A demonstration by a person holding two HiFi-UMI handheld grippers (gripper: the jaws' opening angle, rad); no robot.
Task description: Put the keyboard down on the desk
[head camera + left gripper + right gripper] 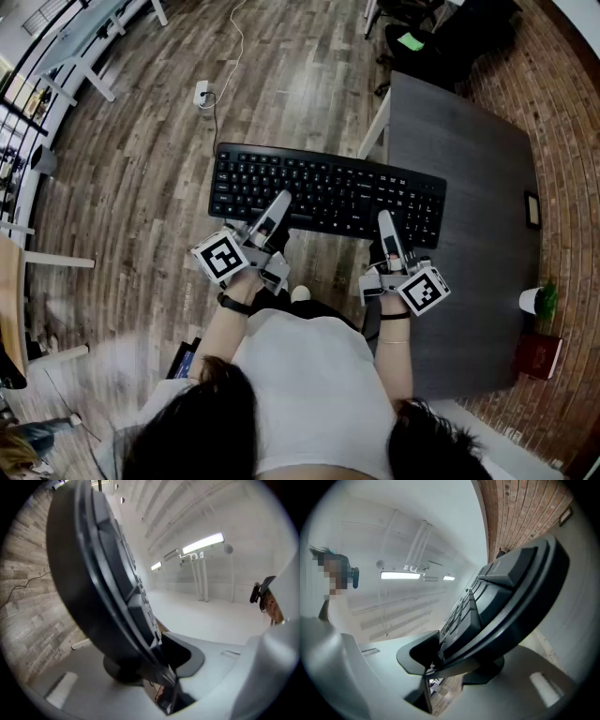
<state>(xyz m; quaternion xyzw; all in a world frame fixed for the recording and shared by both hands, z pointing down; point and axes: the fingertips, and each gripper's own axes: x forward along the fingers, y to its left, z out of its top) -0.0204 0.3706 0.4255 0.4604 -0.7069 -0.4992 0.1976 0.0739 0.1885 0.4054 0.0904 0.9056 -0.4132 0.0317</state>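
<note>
Head view: one keyboard (328,192) is held at its near edge by two clenched grippers, the left gripper (279,206) and the right gripper (386,225). Its right end is over the tabletop (469,169) edge, with free surface beyond.

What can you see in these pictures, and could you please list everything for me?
keyboard: one, black, held up, its right end above the desk's left edge
desk: one, dark grey, at the right
picture frame: one, dark, small, on the desk's right side
potted plant: one, green in a white pot, by the desk's right edge
box: one, reddish, just beside the plant
plug and cable: one, white, on the floor at the top
floor: wood planks, brown
left gripper: one, grey, jaws shut on the keyboard's near edge
right gripper: one, grey, jaws shut on the keyboard's near edge
</note>
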